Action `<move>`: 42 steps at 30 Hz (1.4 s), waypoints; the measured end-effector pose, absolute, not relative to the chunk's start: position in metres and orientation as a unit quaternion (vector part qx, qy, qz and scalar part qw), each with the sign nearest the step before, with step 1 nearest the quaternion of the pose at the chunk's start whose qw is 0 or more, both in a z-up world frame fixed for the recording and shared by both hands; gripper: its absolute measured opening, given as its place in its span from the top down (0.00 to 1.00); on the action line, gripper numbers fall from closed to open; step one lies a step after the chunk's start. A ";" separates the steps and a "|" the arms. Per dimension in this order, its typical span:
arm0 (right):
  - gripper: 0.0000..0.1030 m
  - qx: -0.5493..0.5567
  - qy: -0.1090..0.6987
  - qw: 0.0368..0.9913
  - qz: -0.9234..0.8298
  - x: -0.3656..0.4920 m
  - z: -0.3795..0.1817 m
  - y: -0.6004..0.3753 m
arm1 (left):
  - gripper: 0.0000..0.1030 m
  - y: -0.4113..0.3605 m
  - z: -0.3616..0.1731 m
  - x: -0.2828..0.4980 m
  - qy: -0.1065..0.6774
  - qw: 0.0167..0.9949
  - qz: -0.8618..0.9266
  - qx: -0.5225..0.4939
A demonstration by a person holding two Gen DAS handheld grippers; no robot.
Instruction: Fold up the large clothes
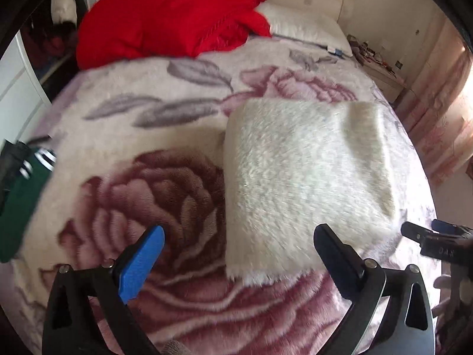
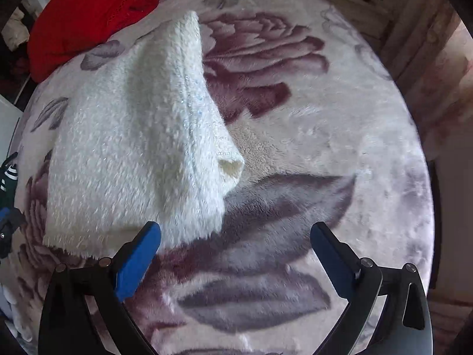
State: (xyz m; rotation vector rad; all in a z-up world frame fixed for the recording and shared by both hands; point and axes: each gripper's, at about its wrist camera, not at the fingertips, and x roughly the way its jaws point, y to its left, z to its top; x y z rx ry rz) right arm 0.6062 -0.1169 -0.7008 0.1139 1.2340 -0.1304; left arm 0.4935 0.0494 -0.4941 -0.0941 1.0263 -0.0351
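A fluffy white garment [image 1: 307,177] lies folded into a rough rectangle on the floral blanket [image 1: 147,136] of the bed. My left gripper [image 1: 239,236] hovers above its near edge, open, nothing between the blue pads. In the right wrist view the same white garment [image 2: 133,136] lies at the left, with a sleeve cuff [image 2: 230,168] folded over its right side. My right gripper [image 2: 235,233] is open above the blanket [image 2: 325,136], near the garment's lower right corner and not touching it. The right gripper [image 1: 434,236] also shows at the right edge of the left wrist view.
A red garment [image 1: 171,14] is heaped at the head of the bed beside a white pillow [image 1: 304,26]. A dark green garment with white stripes [image 1: 20,195] lies at the bed's left edge. A nightstand [image 1: 381,71] with clutter and pink curtains [image 1: 443,112] stand on the right.
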 end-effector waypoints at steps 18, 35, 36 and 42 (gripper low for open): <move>0.00 0.019 0.481 0.870 -0.105 0.336 -0.372 -0.108 | 0.00 0.013 -0.273 0.298 0.429 0.903 0.007 -0.019; 0.00 0.023 0.380 0.920 -0.098 0.129 -0.175 -0.119 | 0.00 -0.005 -0.129 0.156 0.348 0.937 -0.005 -0.021; 0.00 0.026 0.373 0.922 -0.097 0.120 -0.165 -0.120 | 0.00 -0.004 -0.121 0.151 0.345 0.938 -0.005 -0.022; 0.00 0.026 0.346 0.933 -0.096 0.077 -0.120 -0.121 | 0.00 0.001 -0.091 0.132 0.338 0.941 0.011 -0.033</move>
